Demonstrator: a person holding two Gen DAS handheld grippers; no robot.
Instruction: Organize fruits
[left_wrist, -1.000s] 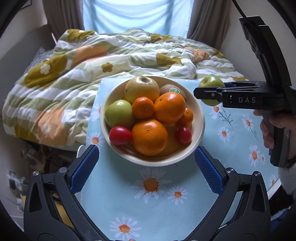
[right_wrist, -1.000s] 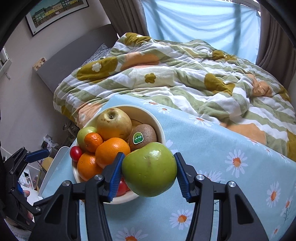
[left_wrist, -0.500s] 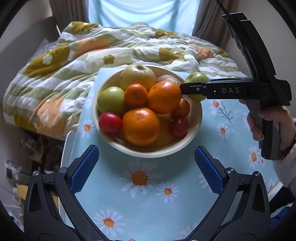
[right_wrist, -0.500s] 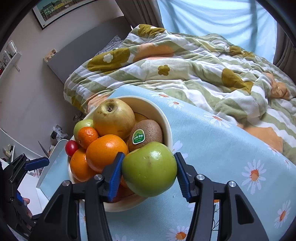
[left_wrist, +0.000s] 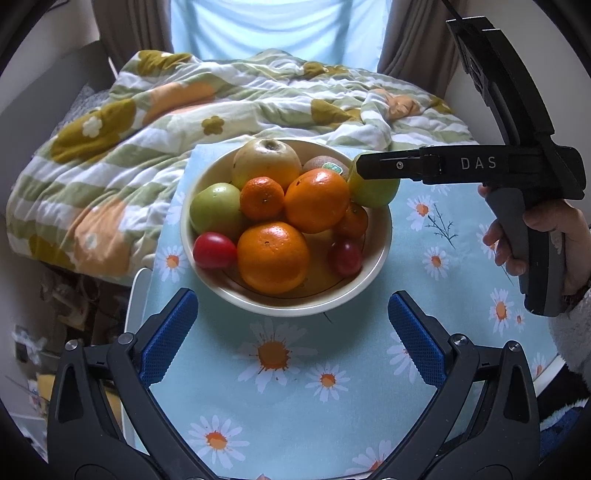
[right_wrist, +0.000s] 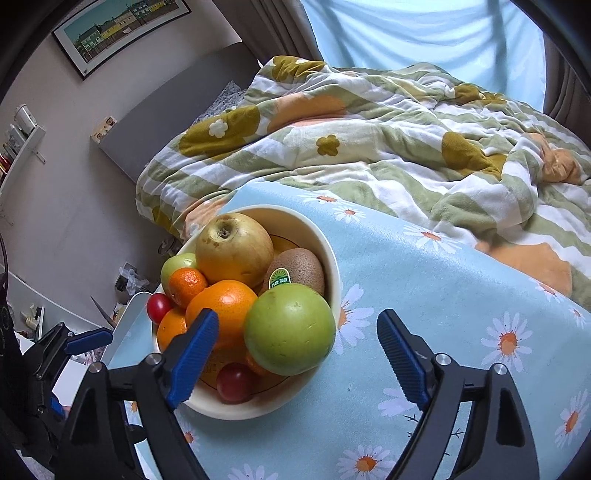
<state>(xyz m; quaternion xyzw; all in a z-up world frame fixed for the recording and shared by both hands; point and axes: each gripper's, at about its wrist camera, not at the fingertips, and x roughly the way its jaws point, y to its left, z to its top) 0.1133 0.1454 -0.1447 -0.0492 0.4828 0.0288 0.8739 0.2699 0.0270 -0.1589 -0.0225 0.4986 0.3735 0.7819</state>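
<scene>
Here the cream bowl (right_wrist: 334, 266) sits on the daisy tablecloth (right_wrist: 443, 295), heaped so full that new fruit can only perch on top.
The green apple (right_wrist: 290, 328) rests at the rim beside the kiwi (right_wrist: 299, 269); the right gripper (right_wrist: 297, 352), tilted downward, is opening, pads clear of it. The left gripper (left_wrist: 291, 339) hovers spread and empty before the bowl.

free: daisy-print blue cloth on the counter (left_wrist: 295, 398), bare before and right of the round cream bowl (left_wrist: 380, 254) | blocked: bowl heaped above its rim with fruit | far edge: rumpled green-striped floral quilt on the bed (right_wrist: 369, 147) abuts the counter
</scene>
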